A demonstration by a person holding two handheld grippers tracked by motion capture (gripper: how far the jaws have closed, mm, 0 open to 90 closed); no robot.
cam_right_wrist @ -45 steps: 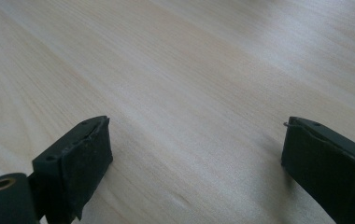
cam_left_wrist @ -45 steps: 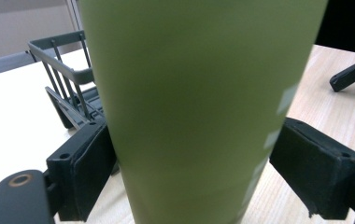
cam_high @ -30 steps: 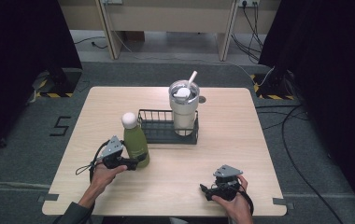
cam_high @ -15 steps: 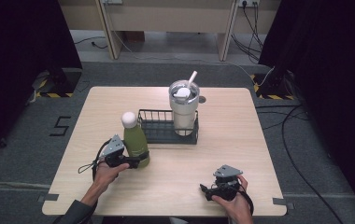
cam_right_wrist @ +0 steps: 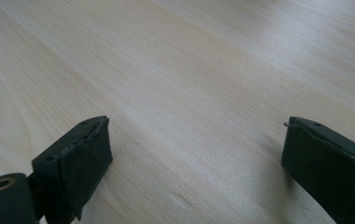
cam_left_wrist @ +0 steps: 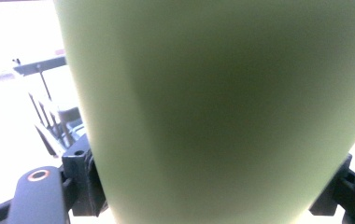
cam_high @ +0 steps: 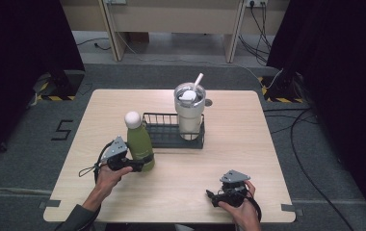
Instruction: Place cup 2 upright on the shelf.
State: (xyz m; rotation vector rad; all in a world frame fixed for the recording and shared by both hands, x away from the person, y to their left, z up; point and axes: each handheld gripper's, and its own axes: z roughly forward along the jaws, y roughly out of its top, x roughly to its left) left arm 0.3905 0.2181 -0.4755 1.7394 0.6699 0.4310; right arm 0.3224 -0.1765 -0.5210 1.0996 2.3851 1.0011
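High view: the left gripper [cam_high: 135, 165] clamps the upright green bottle [cam_high: 140, 142] low on its body — the wire basket [cam_high: 171, 139] just beside it — while the right gripper [cam_high: 215, 198] rests open, well apart.

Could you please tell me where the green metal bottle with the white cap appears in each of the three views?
High view: the green metal bottle with the white cap stands left of centre, beside the black wire basket, with the left hand-held gripper at its base.
Left gripper view: its green wall spans most of the picture, between the jaws.
Right gripper view: not in it.
Shared landmark: the black wire basket.
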